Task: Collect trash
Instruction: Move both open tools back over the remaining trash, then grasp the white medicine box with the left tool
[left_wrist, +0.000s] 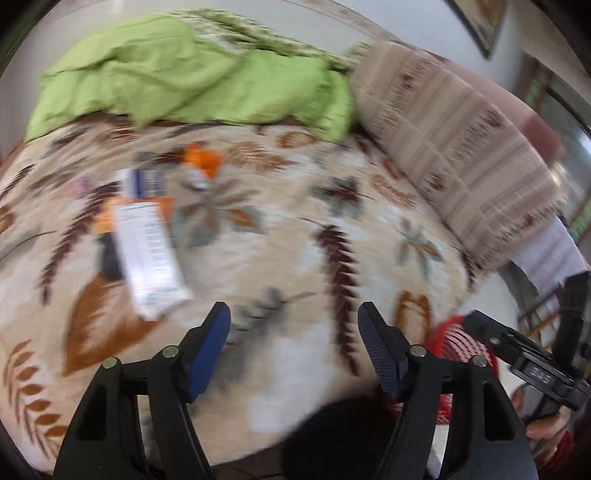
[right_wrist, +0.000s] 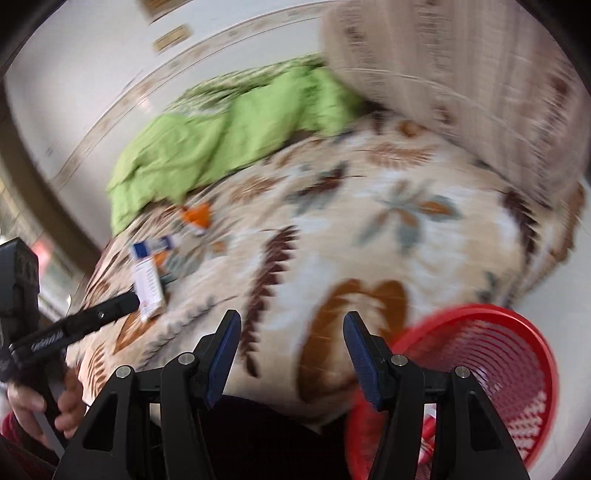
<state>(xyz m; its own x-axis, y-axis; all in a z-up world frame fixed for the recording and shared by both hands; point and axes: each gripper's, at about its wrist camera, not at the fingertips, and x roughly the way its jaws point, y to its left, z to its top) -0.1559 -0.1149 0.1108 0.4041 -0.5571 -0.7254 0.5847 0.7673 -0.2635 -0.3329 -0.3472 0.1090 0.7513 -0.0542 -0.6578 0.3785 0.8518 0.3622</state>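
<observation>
Both views motion-blurred. Left claw (left_wrist: 293, 347) wide apart, nothing between the blue pads, hovering over the bed (left_wrist: 295, 236). Right claw (right_wrist: 291, 354) also spread wide and holding nothing, above the same bedspread near its front edge.

Open room: straight ahead of the left claw the leaf-print bedspread is bare, flat cloth with free space on all sides of the fingers. Ahead of the right claw, bare cloth too. Bed edge drops off just below both claws; dark area under it, cannot tell what.

Trash: white wrapper (left_wrist: 149, 254) lies ahead and to the left of the left claw, close, on the cloth; dark item tucked under its left side, too blurred to name. Beyond it a blue-and-white packet (left_wrist: 142, 182) and an orange wrapper (left_wrist: 201, 162), farther ahead-left. From the right wrist view the same white wrapper (right_wrist: 147, 291) sits well left of the right claw, with the left tool's tip near it or overlapping it.

Red basket (right_wrist: 491, 373) just right of the right claw, at the bed's edge; some trash at its bottom, unclear. In the left view only its rim (left_wrist: 458, 343) shows, to the right.

Far side: crumpled green sheet (left_wrist: 192, 77), striped pillow (left_wrist: 458, 162) ahead-right, white wall (right_wrist: 92, 74) behind.
</observation>
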